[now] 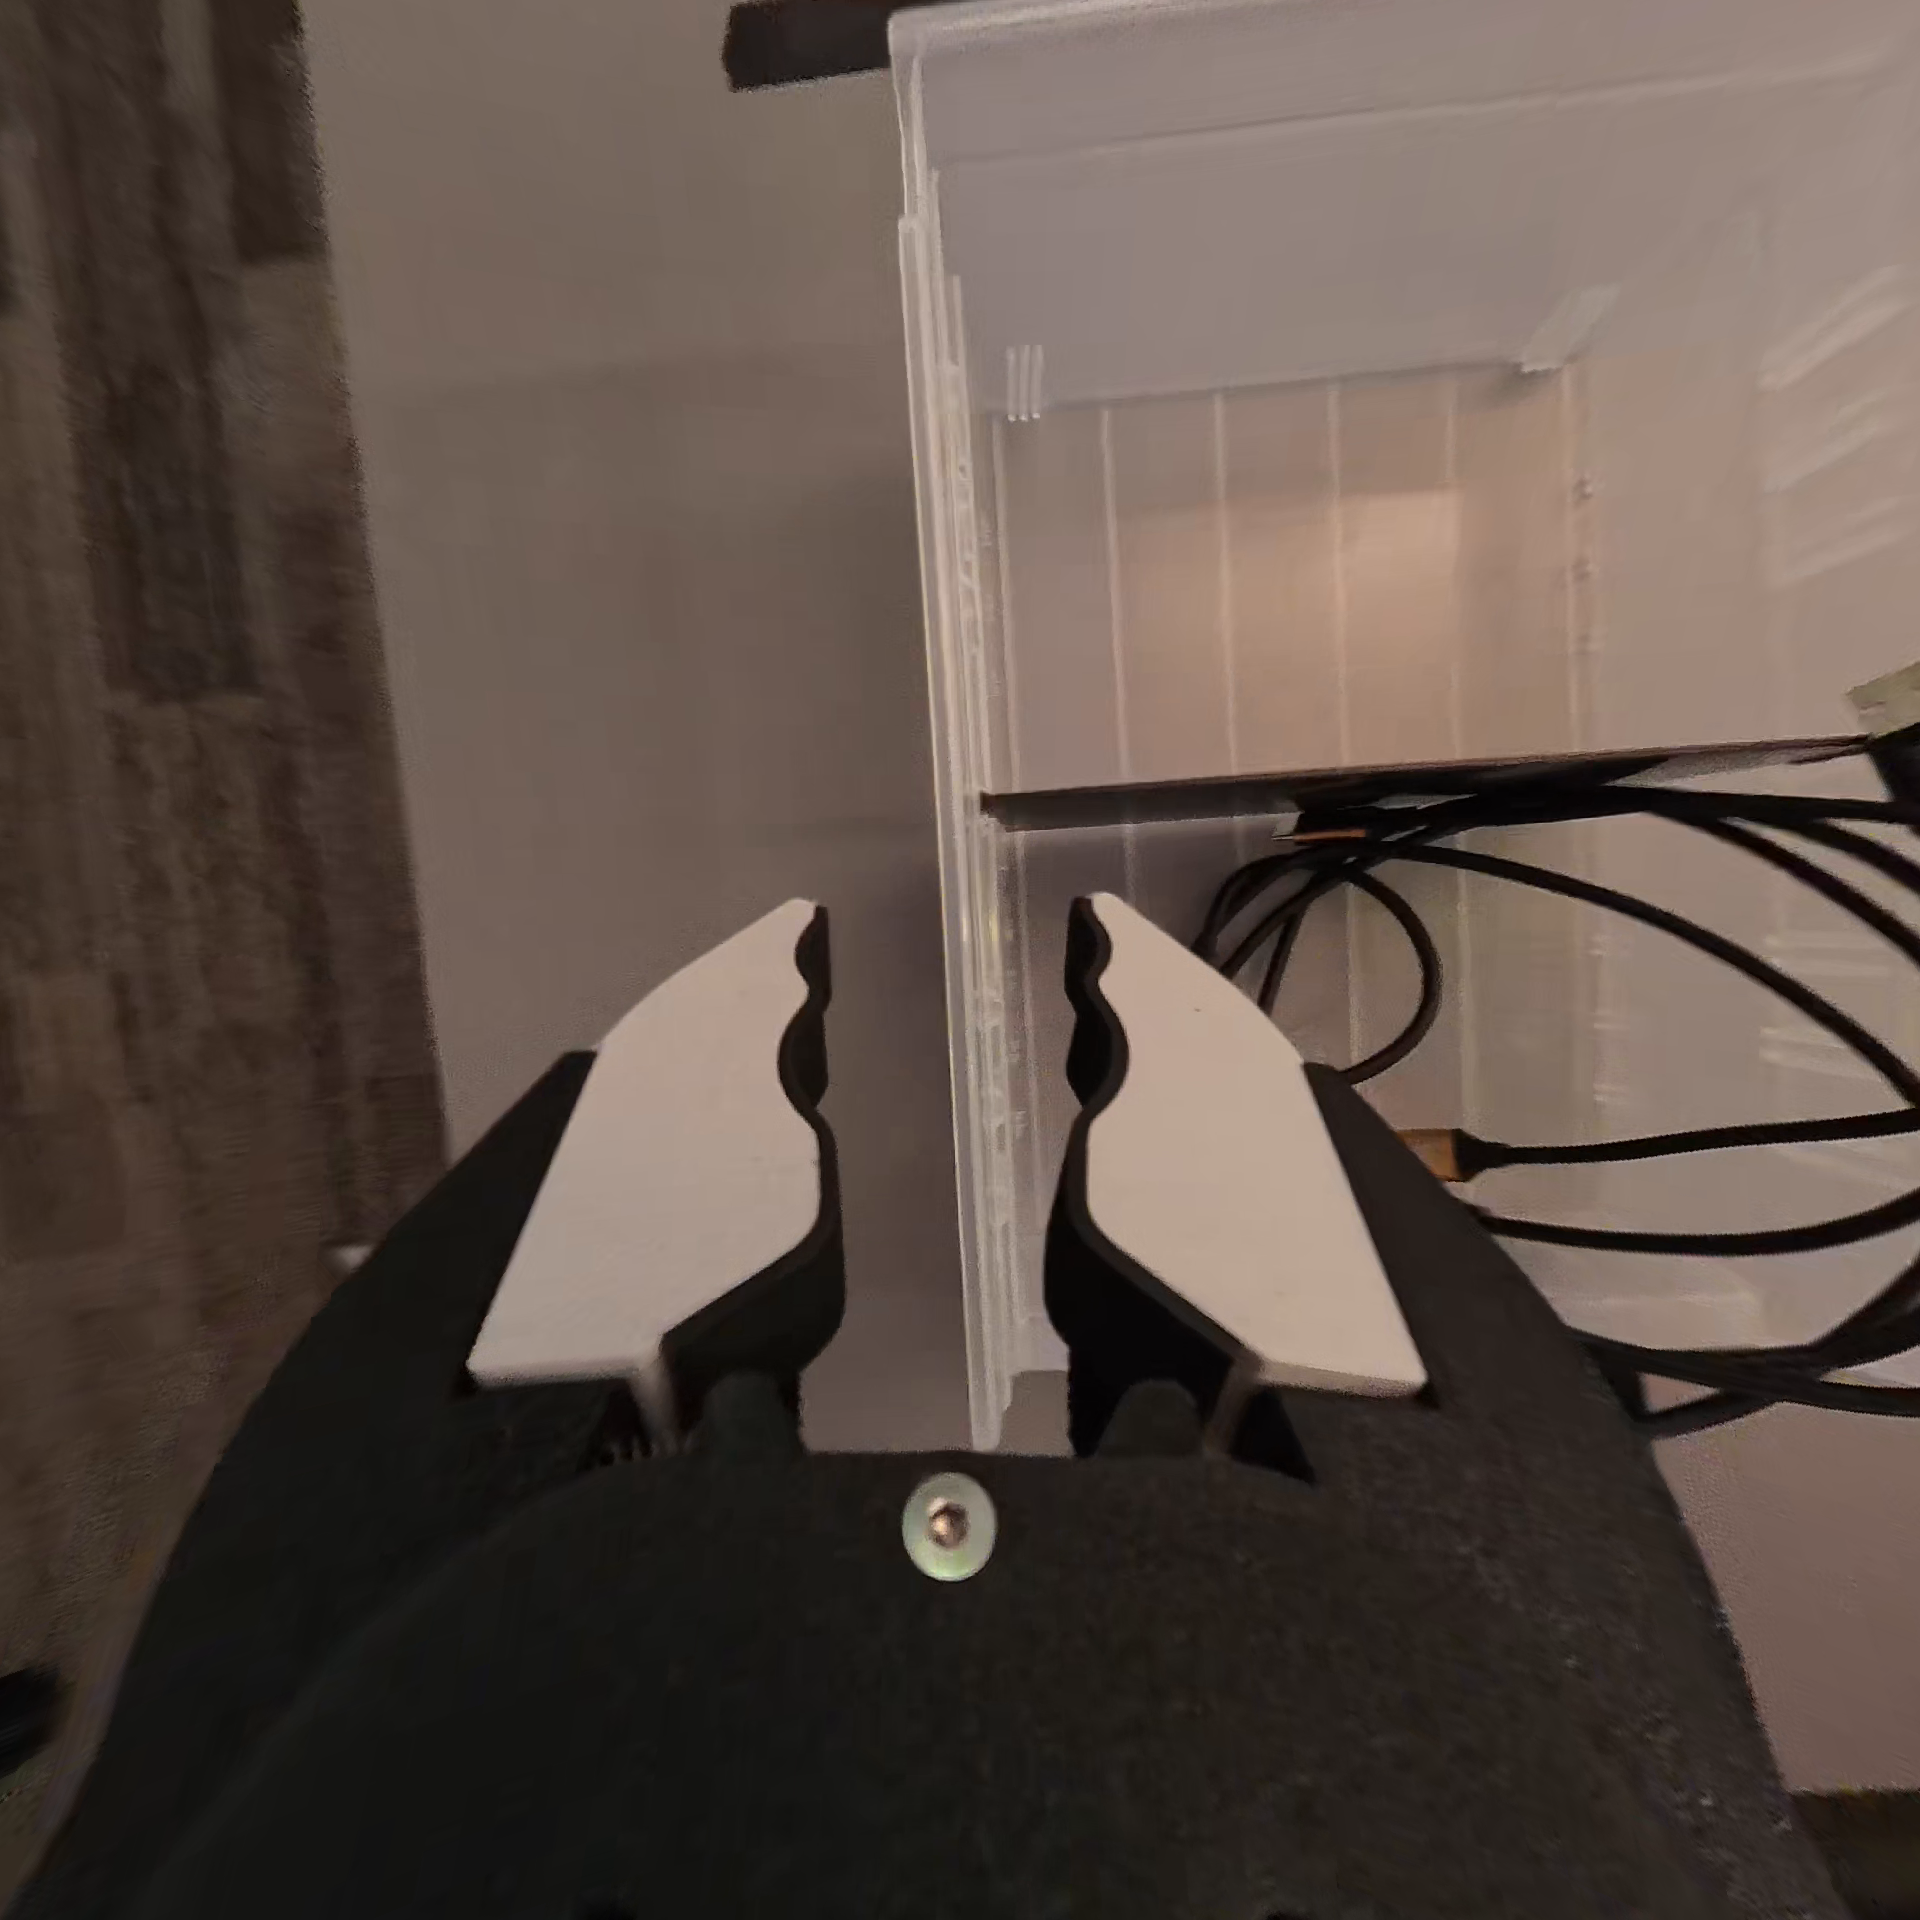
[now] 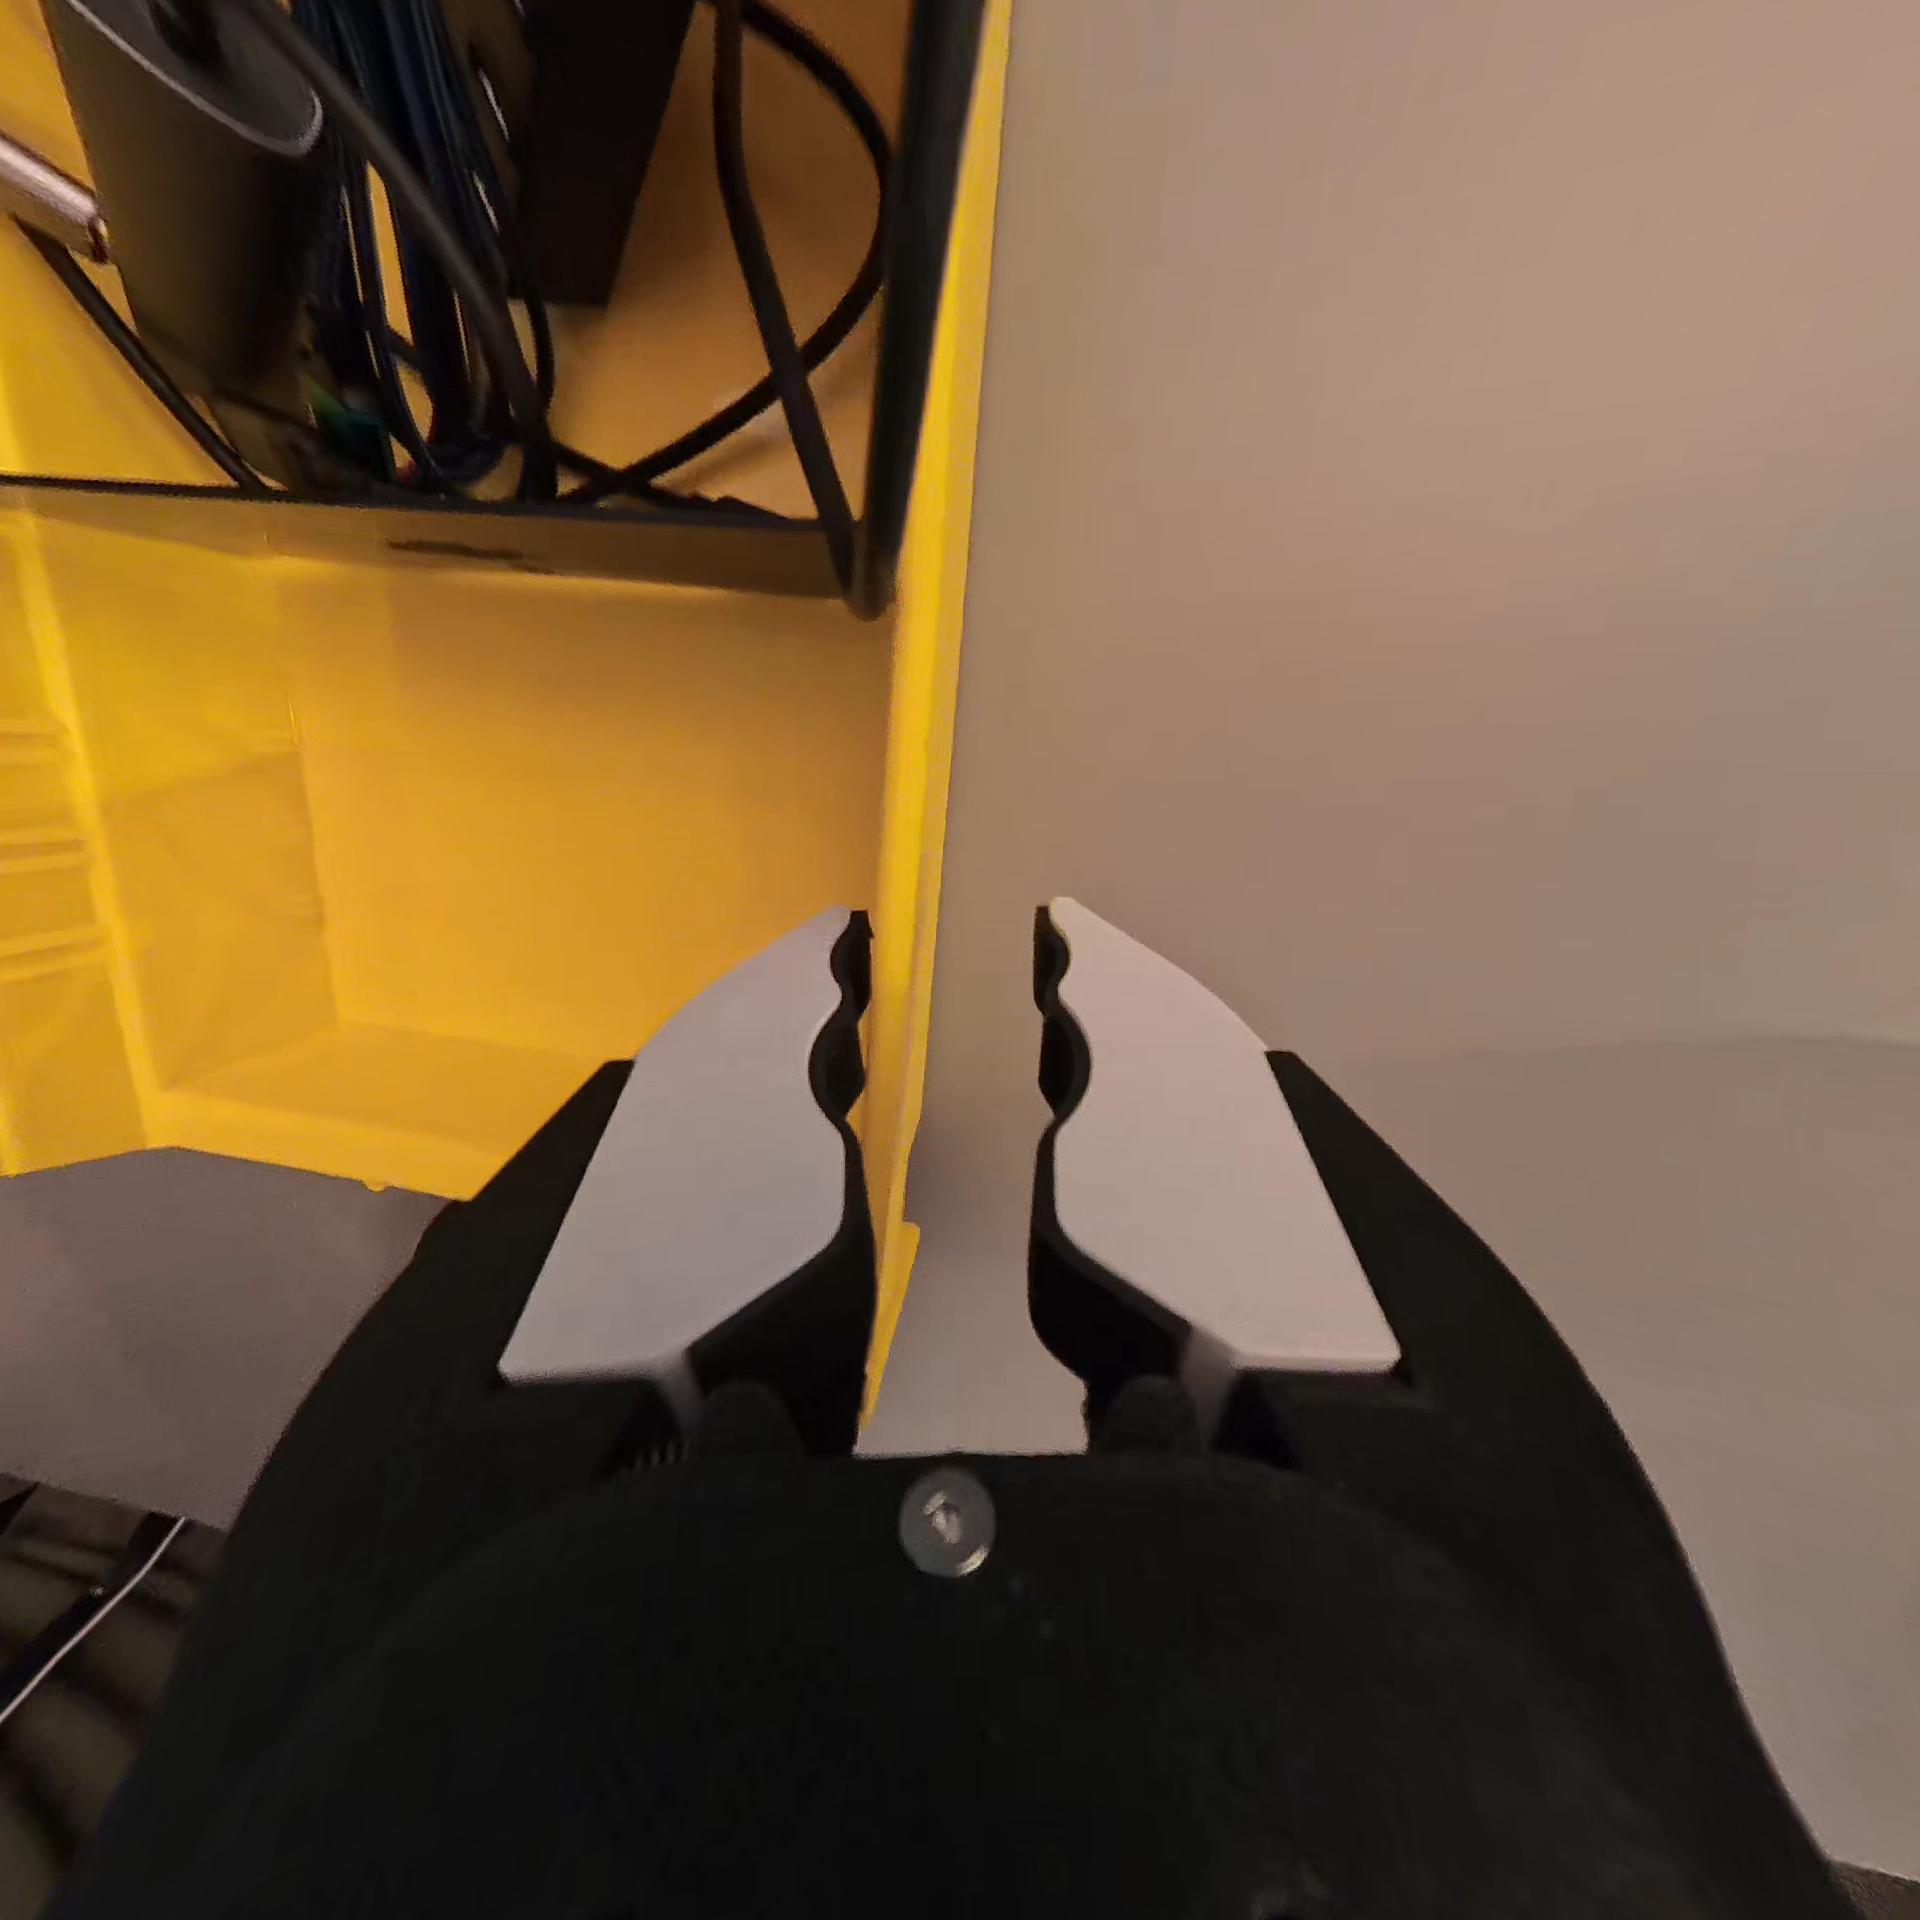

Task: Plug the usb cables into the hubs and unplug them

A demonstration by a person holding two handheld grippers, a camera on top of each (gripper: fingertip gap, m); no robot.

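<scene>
The left hand-held gripper [image 1: 948, 914] is released, with a wide gap between its two white fingers [image 1: 675, 1153] and nothing held. The front edge of a clear plastic box [image 1: 961, 727] stands upright right in that gap. It is hard to tell if the fingers touch the edge. Inside the box there is a thin dark shelf [image 1: 1403, 781]. Under that shelf, black usb cables [image 1: 1621, 914] curl around in big loops. One cable end with a gold-colored tip [image 1: 1429, 1151] points to the left, just beside the right finger. The box sits on a pale desk [image 1: 644, 727]. A brown curtain [image 1: 156, 623] hangs far on the left.

The right hand-held gripper [image 2: 953, 912] is released too, and it holds nothing. The right edge of a yellow box [image 2: 935, 727] stands upright between its white fingers [image 2: 717, 1164], very near the left one. High up inside the yellow box there is a black wire rack [image 2: 520, 540]. On the rack stand dark blocks [image 2: 197, 208], which may be the hubs, but the picture is too blurry to be sure. Lots of black cables [image 2: 769, 312] hang and twist around them. To the right of the yellow box there is only a plain pale wall [image 2: 1455, 520]
</scene>
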